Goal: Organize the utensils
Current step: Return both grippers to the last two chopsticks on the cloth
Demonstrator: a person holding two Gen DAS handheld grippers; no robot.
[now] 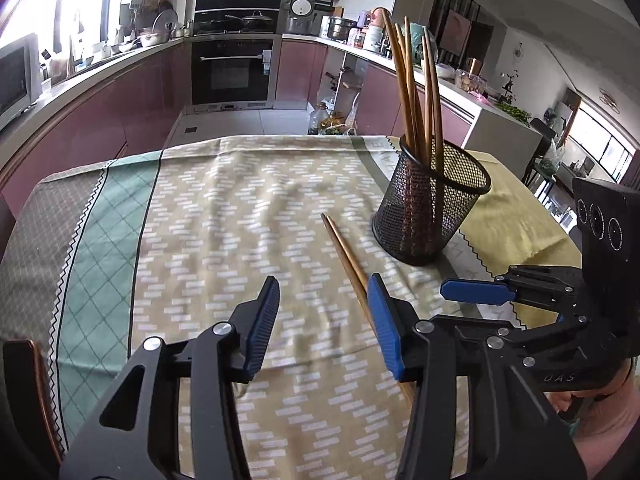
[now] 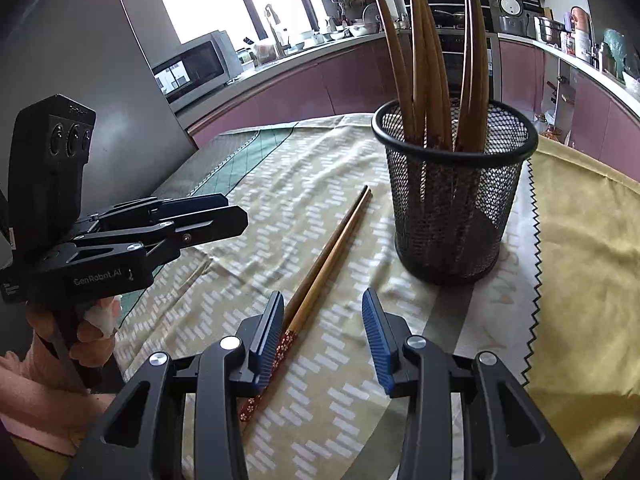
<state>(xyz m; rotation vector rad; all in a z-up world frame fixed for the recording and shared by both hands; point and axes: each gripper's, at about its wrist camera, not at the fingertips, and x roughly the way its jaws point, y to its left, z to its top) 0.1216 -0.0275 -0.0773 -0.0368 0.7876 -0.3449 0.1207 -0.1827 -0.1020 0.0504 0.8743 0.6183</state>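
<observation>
with both your right gripper [image 2: 322, 334] and left gripper [image 1: 324, 320] hanging jaws spread and empty, lower the right over the chopsticks [image 2: 332, 248] lying flat on the tabletop beside the cup [image 2: 454, 200] (pinch both together near the patterned end).

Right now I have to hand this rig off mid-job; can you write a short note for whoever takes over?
Left tool: open, empty, low over the tablecloth, just left of the loose chopsticks.
Right tool: open, empty, with the loose pair's patterned red ends beside its left finger.
Loose chopsticks: one pair lying flat on the cloth, tips pointing toward the mesh holder.
Mesh holder: upright on the cloth, right of the loose pair, not touching it.
Done: several chopsticks already stand in the holder.
Left: grasp the loose pair and stand it in the holder. I see no other loose utensils.
</observation>
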